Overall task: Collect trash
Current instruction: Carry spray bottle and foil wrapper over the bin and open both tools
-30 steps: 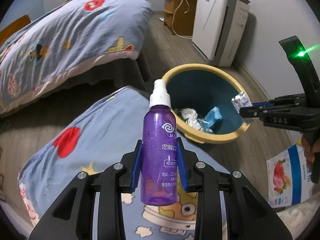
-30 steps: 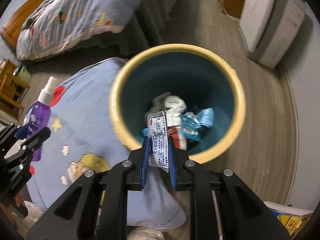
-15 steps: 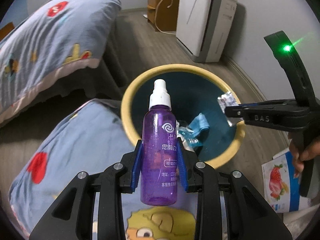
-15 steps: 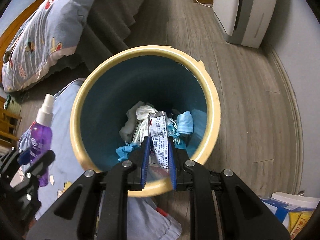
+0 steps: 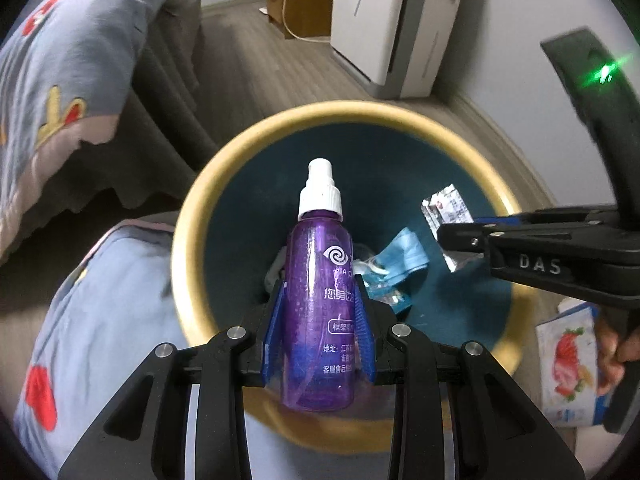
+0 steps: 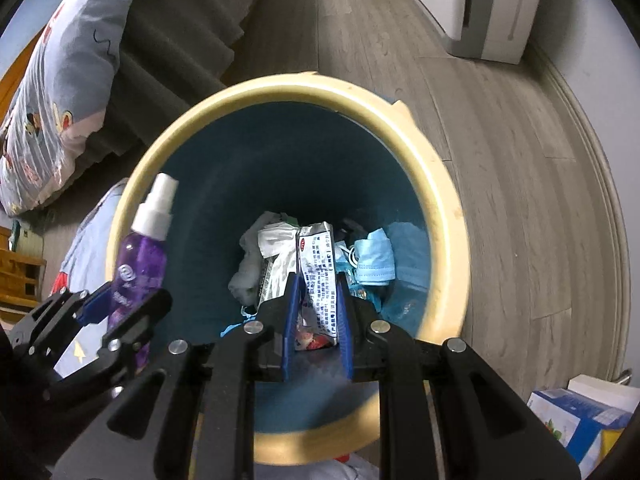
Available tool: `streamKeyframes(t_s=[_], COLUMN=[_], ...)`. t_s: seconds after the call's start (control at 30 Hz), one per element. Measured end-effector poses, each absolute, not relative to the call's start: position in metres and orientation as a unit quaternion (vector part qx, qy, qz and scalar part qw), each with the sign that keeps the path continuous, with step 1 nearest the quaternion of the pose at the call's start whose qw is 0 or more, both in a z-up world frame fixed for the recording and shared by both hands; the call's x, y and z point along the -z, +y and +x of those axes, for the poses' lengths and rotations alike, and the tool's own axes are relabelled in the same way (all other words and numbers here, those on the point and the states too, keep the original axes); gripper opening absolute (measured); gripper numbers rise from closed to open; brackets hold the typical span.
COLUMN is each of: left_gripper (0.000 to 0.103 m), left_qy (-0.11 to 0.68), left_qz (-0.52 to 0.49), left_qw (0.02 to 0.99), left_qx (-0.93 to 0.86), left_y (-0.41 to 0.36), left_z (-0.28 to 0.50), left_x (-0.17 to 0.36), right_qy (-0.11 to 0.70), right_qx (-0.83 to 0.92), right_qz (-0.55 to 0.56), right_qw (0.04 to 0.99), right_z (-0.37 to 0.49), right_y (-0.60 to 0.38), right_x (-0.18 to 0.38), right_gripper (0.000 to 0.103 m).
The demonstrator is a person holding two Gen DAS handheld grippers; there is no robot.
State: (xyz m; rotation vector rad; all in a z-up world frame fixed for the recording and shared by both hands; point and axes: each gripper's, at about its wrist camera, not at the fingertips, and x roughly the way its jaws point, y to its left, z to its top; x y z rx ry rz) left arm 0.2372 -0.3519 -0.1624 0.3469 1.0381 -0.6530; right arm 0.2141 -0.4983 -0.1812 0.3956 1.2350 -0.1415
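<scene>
My left gripper (image 5: 320,320) is shut on a purple spray bottle (image 5: 320,300) with a white nozzle, held upright over the round bin (image 5: 192,208) with a yellow rim and dark blue inside. From the right wrist view the same bottle (image 6: 140,256) hangs over the bin's left rim (image 6: 280,88). My right gripper (image 6: 318,312) is shut on a silver printed wrapper (image 6: 320,276), above the bin's mouth. That wrapper (image 5: 448,216) also shows at the right gripper's tip in the left wrist view. Crumpled tissue (image 6: 268,252) and a blue face mask (image 6: 372,260) lie at the bottom.
A bed with a blue cartoon quilt (image 5: 60,80) stands at the left, and a quilt corner (image 5: 100,300) lies beside the bin. A white appliance (image 5: 400,20) stands by the far wall. Boxes (image 6: 580,416) and a strawberry-printed pack (image 5: 568,364) sit at the right on the wooden floor.
Both grippers have come down and moved over the bin, which now fills each view. The bottle went from over the quilt to over the bin's mouth. Both grips are unchanged.
</scene>
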Motion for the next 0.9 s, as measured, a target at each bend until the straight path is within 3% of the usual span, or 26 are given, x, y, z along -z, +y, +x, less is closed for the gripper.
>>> streamKeyframes(t_s=[0.3,0.7,0.8,0.83,0.9], left_gripper=[0.034,0.034,0.034,0.034,0.034], left_qy=[0.496,0.482,0.479,0.477,0.472], left_qz=[0.18,0.18,0.172,0.173,0.177], left_qw=[0.795,0.802,0.806,0.806,0.808], left_qx=[0.298,0.303,0.303,0.304,0.305], left_y=[-0.362,-0.354,-0.351,-0.35,-0.348], left_z=[0.254,0.246,0.242,0.239,0.234], left_x=[0.19,0.187,0.18,0.177,0.172], right_qy=[0.581,0.58,0.581,0.581,0.58], right_qx=[0.072,0.07,0.066,0.066,0.061], right_qz=[0.163,0.165,0.162,0.158,0.156], right_qw=[0.794,0.794,0.795,0.796,0.797], right_z=[0.234,0.239,0.238,0.237,0.232], right_y=[-0.502,-0.502,-0.503,-0.502,-0.5], right_x=[0.194,0.194,0.192,0.191,0.186], right_gripper=[0.017,0.019,0.026,0.034,0.035])
